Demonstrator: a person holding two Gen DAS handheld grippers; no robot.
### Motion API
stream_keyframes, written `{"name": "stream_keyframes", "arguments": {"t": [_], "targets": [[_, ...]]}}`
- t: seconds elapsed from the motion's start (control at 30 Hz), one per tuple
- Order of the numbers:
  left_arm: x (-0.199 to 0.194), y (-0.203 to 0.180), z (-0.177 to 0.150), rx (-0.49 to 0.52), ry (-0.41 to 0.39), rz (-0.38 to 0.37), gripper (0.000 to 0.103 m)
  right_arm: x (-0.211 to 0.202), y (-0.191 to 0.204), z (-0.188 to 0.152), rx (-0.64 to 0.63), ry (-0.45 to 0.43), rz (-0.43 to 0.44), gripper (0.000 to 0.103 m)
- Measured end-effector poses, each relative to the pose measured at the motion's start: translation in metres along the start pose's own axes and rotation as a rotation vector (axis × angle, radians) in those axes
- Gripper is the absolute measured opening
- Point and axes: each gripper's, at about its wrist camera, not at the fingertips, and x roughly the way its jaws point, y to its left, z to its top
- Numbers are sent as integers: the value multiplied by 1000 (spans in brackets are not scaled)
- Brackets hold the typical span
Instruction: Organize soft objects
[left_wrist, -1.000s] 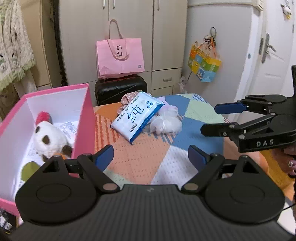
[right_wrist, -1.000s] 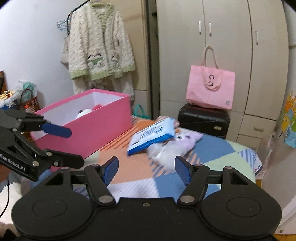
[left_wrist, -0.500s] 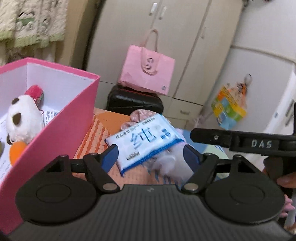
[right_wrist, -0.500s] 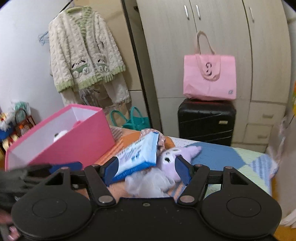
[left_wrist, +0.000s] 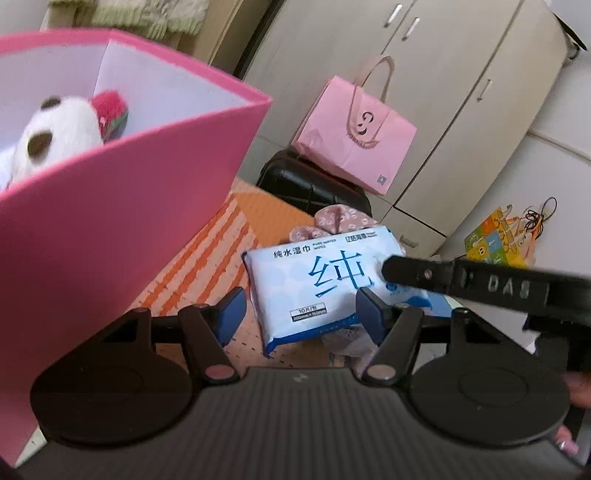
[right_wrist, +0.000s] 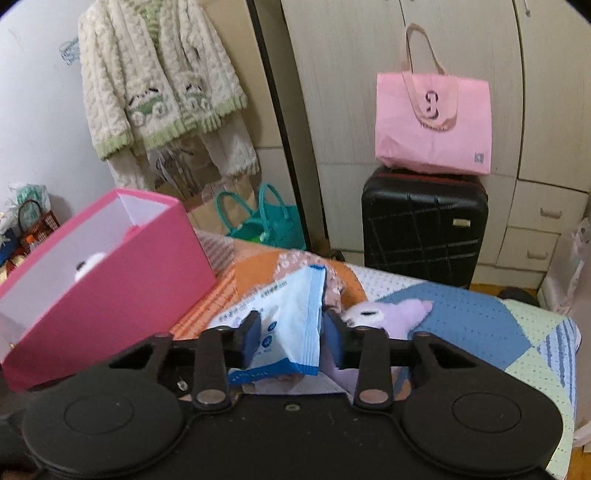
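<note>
Right gripper (right_wrist: 291, 334) clamped on wipes pack (right_wrist: 286, 325); left gripper (left_wrist: 301, 314) half-open, closing; pink box (left_wrist: 122, 221) crowding bed's (right_wrist: 480, 332) left edge.

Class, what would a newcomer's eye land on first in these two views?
The big pink box on the left, with a white plush toy inside. Next, the blue-and-white wipes pack on the patchwork blanket, pinched at one end by the right gripper. The left gripper stands open nearby.
</note>
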Motion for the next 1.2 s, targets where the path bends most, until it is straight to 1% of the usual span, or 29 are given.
{"name": "stream_keyframes", "arguments": {"t": [0.07,0.1,0.17,0.33,0.4,0.43,0.47,0.5,0.53,0.57,0.6,0.67,0.73,0.77,0.83,0.9,0.97,1.03,1.1,1.17,1.2], "targets": [[4,2,2,-2,17,-10,64,-3,-3,-6,2,1,-1,28],[5,1,2,11,21,-11,63,-7,-5,-8,12,-8,-1,28],[7,2,2,7,14,-6,63,-9,-9,-13,23,-13,15,27],[18,5,2,-20,27,-15,63,-9,-18,-20,45,-17,58,27],[19,5,3,-19,33,-20,63,-8,-24,-23,69,-17,88,29],[21,5,4,-16,38,-23,60,-6,-26,-24,80,-5,117,33],[22,4,4,-9,46,-26,58,-3,-28,-25,91,17,146,35],[22,4,4,-3,53,-24,56,0,-29,-27,96,30,155,36],[22,3,4,4,56,-20,53,2,-29,-28,101,30,150,36],[22,2,4,8,57,-19,51,4,-27,-29,104,25,139,39],[22,2,4,3,59,-21,50,5,-25,-29,100,24,133,39],[23,3,4,-8,68,-31,50,5,-18,-29,72,19,111,35],[24,3,4,-6,71,-24,49,2,-10,-30,32,13,78,32],[24,3,5,-10,71,-21,51,-1,-7,-30,6,6,55,32],[25,3,5,-8,72,-20,51,-4,1,-30,-40,2,15,32],[25,3,5,0,70,-22,51,-8,3,-28,-80,6,-3,34],[24,4,4,2,68,-22,52,-10,8,-26,-133,-14,-45,41],[24,4,3,5,66,-22,53,-12,13,-26,-180,-52,-86,41],[24,5,3,7,64,-24,53,-12,16,-25,-214,-68,-95,41],[24,5,2,7,63,-29,54,-12,12,-25,-208,-65,-72,40],[24,6,2,1,65,-30,54,-11,10,-26,-203,-53,-59,37]]}}
